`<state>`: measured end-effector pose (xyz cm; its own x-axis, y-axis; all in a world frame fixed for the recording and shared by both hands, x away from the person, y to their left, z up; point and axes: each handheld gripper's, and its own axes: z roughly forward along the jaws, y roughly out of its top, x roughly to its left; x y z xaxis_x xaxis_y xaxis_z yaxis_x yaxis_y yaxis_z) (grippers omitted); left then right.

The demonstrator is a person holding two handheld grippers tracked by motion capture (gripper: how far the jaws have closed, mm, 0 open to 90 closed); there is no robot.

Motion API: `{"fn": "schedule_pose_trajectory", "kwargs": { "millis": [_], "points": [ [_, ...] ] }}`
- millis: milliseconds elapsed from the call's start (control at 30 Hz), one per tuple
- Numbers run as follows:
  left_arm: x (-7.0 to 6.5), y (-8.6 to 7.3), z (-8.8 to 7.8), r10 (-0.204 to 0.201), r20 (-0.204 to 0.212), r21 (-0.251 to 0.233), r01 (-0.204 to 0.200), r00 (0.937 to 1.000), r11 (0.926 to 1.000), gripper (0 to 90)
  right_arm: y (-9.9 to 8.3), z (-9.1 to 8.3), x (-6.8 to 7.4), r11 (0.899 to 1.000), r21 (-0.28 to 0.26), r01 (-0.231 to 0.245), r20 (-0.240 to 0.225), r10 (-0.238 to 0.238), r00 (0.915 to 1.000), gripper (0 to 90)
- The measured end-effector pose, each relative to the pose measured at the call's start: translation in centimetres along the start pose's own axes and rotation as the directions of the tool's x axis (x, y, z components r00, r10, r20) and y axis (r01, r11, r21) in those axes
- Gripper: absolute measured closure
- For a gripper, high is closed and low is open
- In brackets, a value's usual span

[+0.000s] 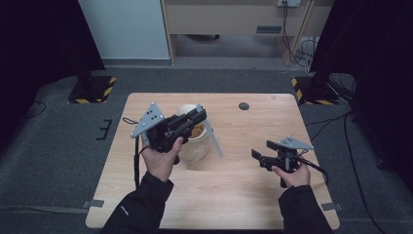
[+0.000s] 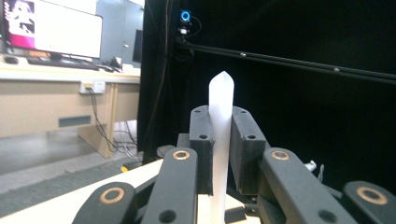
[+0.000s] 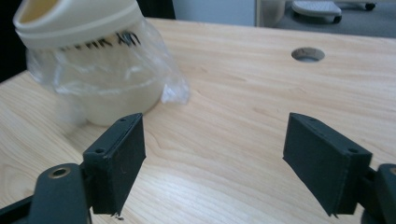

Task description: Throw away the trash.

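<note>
1. High view: the left gripper [image 1: 197,117] is held raised over the desk's [image 1: 234,195] left half, above a cream tub [image 1: 195,141] wrapped in clear plastic. A slim white stick [image 1: 213,138] slants down from its jaws toward the desk's middle. The right gripper [image 1: 262,152] is held low toward the right edge, with nothing in it.

2. Left gripper view: the jaws are pressed together on the white stick [image 2: 220,126], which stands up between the pads.

3. Right gripper view: the jaws stand wide apart, nothing between them; the tub [image 3: 93,60] leans in the far left, a round hole [image 3: 307,54] farther back. The tub is judged to be steadied next, which calls for the open jaws to be brought around its rim.
</note>
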<state>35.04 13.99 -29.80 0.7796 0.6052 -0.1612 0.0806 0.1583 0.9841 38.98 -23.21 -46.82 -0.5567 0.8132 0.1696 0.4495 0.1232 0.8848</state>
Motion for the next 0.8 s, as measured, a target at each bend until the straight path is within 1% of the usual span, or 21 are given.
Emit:
{"fn": "schedule_pose_trajectory", "kwargs": {
  "millis": [100,133,233,267,300,367,500,567,700,800],
  "points": [
    [0.4,0.9,-0.5,0.016,-0.016,-0.018,-0.016,0.9997,0.9997,79.9,-0.4,0.4,-0.3,1.0,0.025,0.005,0.013,-0.006,0.9999,18.4],
    [0.7,1.3,-0.8,0.025,-0.03,-0.022,-0.025,0.9992,0.9994,79.9,-0.5,0.4,-0.3,1.0,0.029,0.005,0.017,-0.005,0.9998,18.2],
    [0.9,1.6,-1.0,0.027,-0.04,-0.026,-0.028,0.9988,0.9993,79.9,-0.8,0.6,-0.5,0.999,0.043,0.009,0.026,-0.01,0.9996,17.8],
    [1.1,1.7,-1.1,0.031,-0.048,-0.027,-0.032,0.9984,0.9991,80.0,-1.1,0.7,-0.8,0.998,0.063,0.028,0.04,-0.03,0.9987,16.9],
    [1.2,1.8,-1.2,0.033,-0.055,-0.03,-0.035,0.998,0.9989,80.0,-1.1,0.7,-0.8,0.998,0.063,0.028,0.04,-0.03,0.9987,16.9],
    [1.5,2.0,-1.3,0.035,-0.066,-0.033,-0.037,0.9972,0.9987,80.0,-1.3,0.9,-0.9,0.996,0.081,0.033,0.053,-0.038,0.9979,16.4],
    [2.2,2.3,-1.4,0.051,-0.094,-0.03,-0.054,0.9943,0.9981,80.0,-1.6,1.1,-1.1,0.993,0.109,0.037,0.063,-0.044,0.9971,16.1],
    [2.6,2.4,-1.6,0.048,-0.106,-0.033,-0.052,0.9932,0.9981,80.0,-1.8,1.3,-1.2,0.99,0.132,0.043,0.065,-0.052,0.9965,15.8],
    [3.3,2.6,-1.9,0.05,-0.133,-0.033,-0.055,0.9898,0.9979,79.9,-1.9,1.4,-1.2,0.988,0.146,0.052,0.067,-0.063,0.9958,15.6],
    [4.1,2.9,-2.3,0.051,-0.159,-0.035,-0.058,0.9859,0.9977,80.0,-2.0,1.5,-1.3,0.987,0.153,0.054,0.068,-0.065,0.9956,15.5]
  ]
}}
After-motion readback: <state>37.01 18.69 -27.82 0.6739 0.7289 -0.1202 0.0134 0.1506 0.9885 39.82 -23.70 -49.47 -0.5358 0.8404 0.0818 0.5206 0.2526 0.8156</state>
